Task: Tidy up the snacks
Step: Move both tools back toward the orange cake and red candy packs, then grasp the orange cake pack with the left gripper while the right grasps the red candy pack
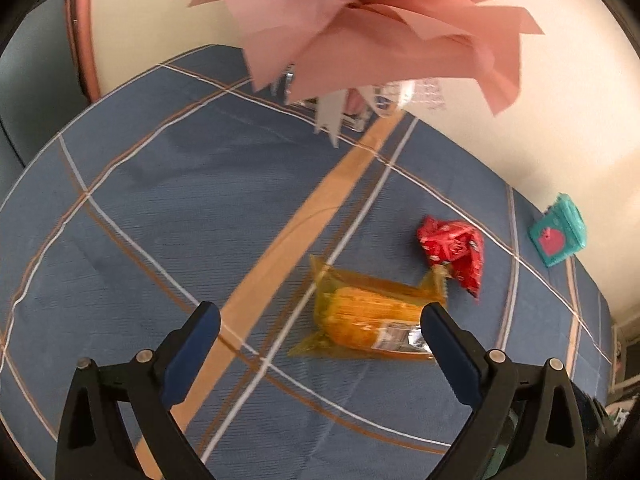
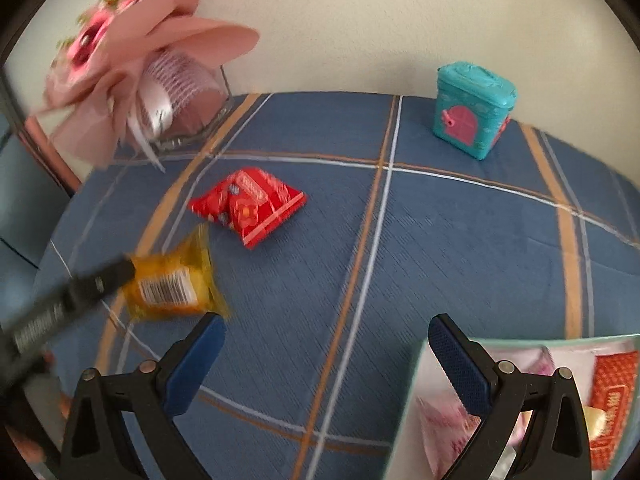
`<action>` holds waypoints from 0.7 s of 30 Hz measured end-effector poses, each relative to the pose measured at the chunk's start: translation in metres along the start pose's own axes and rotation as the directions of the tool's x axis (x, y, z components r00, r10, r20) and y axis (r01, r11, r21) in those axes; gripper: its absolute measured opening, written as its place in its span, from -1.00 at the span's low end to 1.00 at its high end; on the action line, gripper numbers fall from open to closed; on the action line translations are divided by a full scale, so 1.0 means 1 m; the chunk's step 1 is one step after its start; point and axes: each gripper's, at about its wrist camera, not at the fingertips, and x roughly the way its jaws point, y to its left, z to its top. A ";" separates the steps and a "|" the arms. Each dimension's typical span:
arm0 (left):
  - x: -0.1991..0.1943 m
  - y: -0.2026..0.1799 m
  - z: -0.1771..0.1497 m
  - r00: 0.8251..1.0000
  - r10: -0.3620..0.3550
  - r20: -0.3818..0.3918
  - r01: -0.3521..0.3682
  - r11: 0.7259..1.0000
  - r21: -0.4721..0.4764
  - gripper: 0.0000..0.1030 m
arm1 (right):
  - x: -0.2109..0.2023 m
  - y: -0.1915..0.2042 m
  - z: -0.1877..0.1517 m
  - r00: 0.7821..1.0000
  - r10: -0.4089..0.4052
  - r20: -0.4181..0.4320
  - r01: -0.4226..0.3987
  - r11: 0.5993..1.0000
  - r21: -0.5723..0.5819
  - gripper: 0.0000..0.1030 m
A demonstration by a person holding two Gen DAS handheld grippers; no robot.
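A yellow snack packet (image 1: 368, 322) lies on the blue checked tablecloth (image 1: 160, 220), just ahead of my left gripper (image 1: 320, 320), which is open and empty; its right finger overlaps the packet's near end. A red snack packet (image 1: 452, 250) lies just beyond it. In the right wrist view the yellow packet (image 2: 176, 284) is at the left with the left gripper's finger (image 2: 92, 284) against it, and the red packet (image 2: 250, 204) lies farther back. My right gripper (image 2: 324, 336) is open and empty over the cloth. A box (image 2: 520, 412) holding snacks sits at the lower right.
A pink paper bouquet (image 1: 380, 28) in a glass vase (image 2: 188, 116) stands at the back left by the wall. A teal toy box with a pink door (image 2: 472, 108) stands at the back right; it also shows in the left wrist view (image 1: 558, 232).
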 end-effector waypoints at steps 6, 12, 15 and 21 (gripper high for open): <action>0.009 -0.010 0.001 0.999 -0.048 -0.010 0.048 0.999 0.011 0.93 | 0.014 -0.013 0.024 0.998 0.062 -0.003 -0.062 0.995 0.073 1.00; 0.015 -0.018 -0.004 0.998 -0.056 -0.035 0.057 0.998 0.032 0.90 | 0.022 -0.014 0.041 0.994 0.110 0.012 -0.111 0.989 0.099 0.99; 0.019 -0.023 -0.005 0.997 -0.061 -0.042 0.062 0.997 0.038 0.90 | 0.028 -0.013 0.046 0.990 0.137 0.010 -0.138 0.983 0.126 0.99; 0.032 -0.024 -0.010 0.995 -0.061 -0.076 0.064 0.997 0.043 0.85 | 0.041 -0.004 0.053 0.987 0.163 -0.003 -0.161 0.977 0.144 0.99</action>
